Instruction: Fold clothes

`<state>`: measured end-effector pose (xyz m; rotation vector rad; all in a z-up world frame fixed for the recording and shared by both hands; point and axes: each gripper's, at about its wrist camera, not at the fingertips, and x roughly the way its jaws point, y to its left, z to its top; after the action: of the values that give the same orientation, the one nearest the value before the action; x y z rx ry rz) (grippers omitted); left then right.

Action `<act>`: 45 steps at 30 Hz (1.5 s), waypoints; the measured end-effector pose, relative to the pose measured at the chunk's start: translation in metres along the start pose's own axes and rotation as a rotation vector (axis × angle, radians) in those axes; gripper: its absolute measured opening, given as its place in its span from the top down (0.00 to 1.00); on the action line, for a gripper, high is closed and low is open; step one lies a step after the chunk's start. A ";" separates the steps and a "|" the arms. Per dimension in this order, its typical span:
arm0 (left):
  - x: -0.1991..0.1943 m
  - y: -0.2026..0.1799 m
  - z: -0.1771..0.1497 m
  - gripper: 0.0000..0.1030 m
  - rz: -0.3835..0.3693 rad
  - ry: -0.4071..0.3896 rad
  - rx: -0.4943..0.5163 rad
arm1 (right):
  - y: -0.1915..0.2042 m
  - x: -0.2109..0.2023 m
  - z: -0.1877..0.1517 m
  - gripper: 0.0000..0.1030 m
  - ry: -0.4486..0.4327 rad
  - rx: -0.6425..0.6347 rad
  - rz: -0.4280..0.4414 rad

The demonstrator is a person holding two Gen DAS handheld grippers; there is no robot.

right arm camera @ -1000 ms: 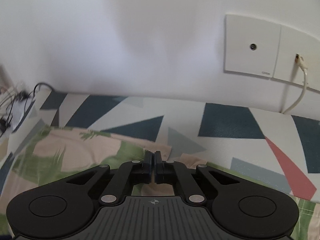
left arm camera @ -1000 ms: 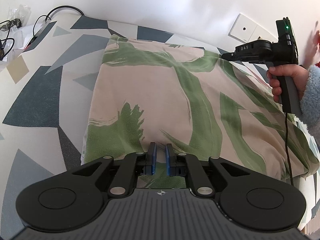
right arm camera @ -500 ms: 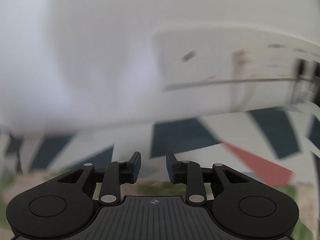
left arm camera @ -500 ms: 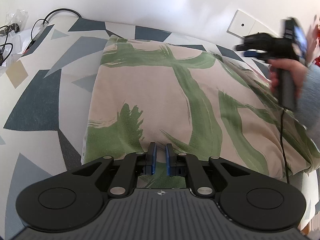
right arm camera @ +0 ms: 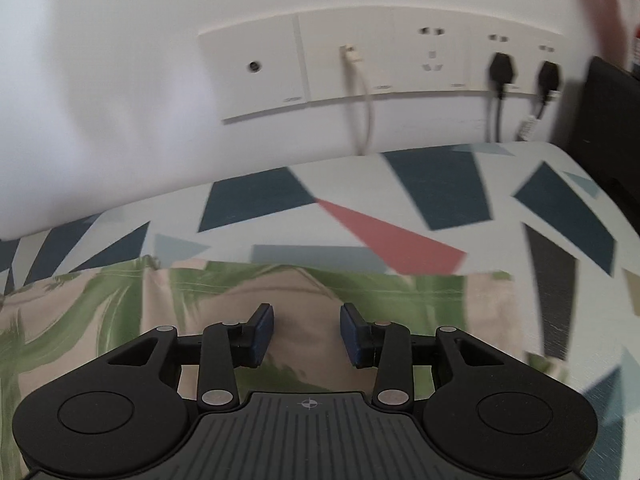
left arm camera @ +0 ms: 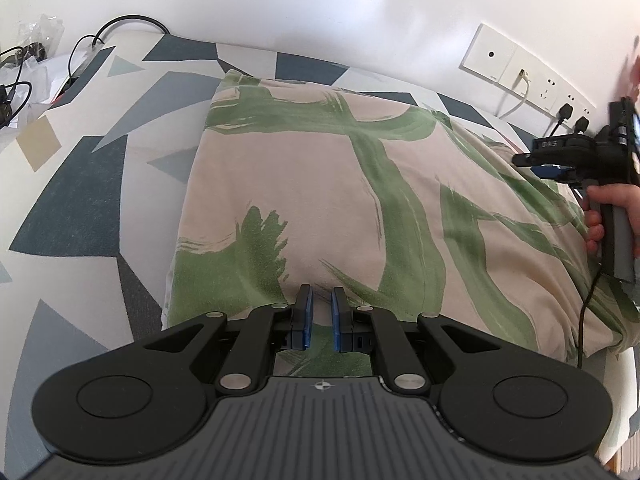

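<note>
Bring your right gripper (right arm camera: 307,334) down squarely on the far hem of the beige garment with green brush-stroke print (left arm camera: 320,200) before closing; its jaws are opening with nothing between them, cloth just below. Your left gripper (left arm camera: 320,316) sits nearly closed at the garment's near edge, seemingly pinching it. The garment lies flat on the geometric-patterned bedspread (left arm camera: 72,200).
</note>
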<state>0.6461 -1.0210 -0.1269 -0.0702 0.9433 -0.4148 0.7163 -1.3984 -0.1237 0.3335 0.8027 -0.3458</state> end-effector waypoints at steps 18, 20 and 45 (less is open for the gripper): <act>-0.001 -0.003 -0.003 0.89 0.014 -0.016 0.013 | -0.019 -0.009 0.025 1.00 -0.077 0.088 0.008; -0.001 -0.002 -0.003 0.89 0.013 -0.015 0.013 | -0.027 -0.003 0.028 1.00 -0.063 0.107 0.002; 0.000 -0.002 -0.002 0.89 0.010 -0.005 0.025 | -0.081 -0.032 0.035 0.87 -0.192 0.272 -0.043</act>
<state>0.6439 -1.0226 -0.1274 -0.0434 0.9332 -0.4173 0.6838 -1.4800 -0.0900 0.5299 0.5751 -0.5212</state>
